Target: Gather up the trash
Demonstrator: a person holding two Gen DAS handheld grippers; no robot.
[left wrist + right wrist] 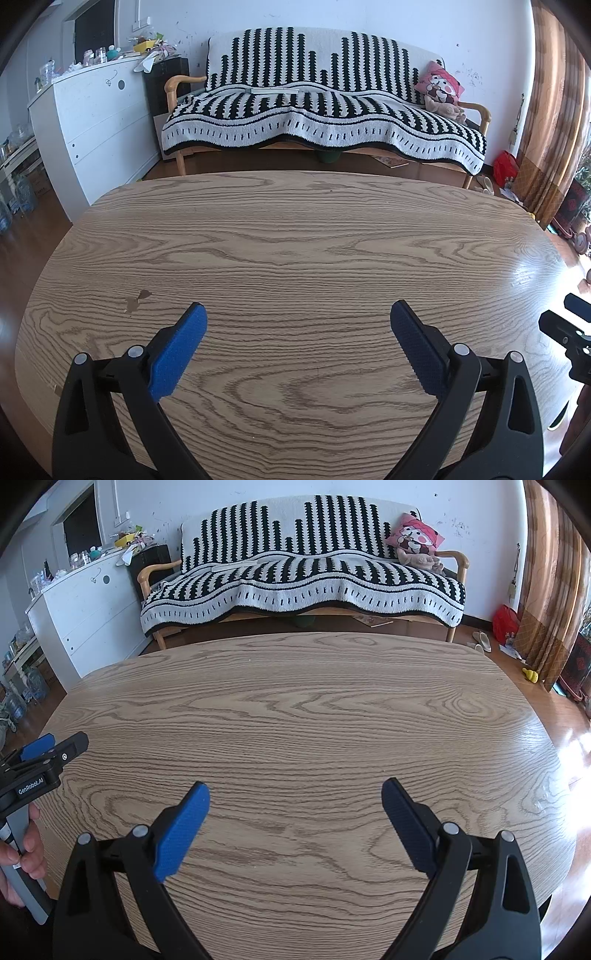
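Note:
No trash shows on the wooden oval table [295,236] in either view. My left gripper [298,314] hovers over the near part of the table, open, its blue pads wide apart with nothing between them. My right gripper [295,792] is likewise open and empty above the table [295,709]. The right gripper's black tip [569,325] pokes in at the right edge of the left wrist view. In the right wrist view the left gripper [51,751] appears at the left edge, held by a hand [29,845]. A small brown stain [136,300] marks the table.
Beyond the table stands a wooden sofa [317,107] under a black-and-white blanket, with a pink cushion [439,86]. A white cabinet [92,122] with clutter on top stands at the left. A red bag [505,168] and curtain [554,110] are at the right.

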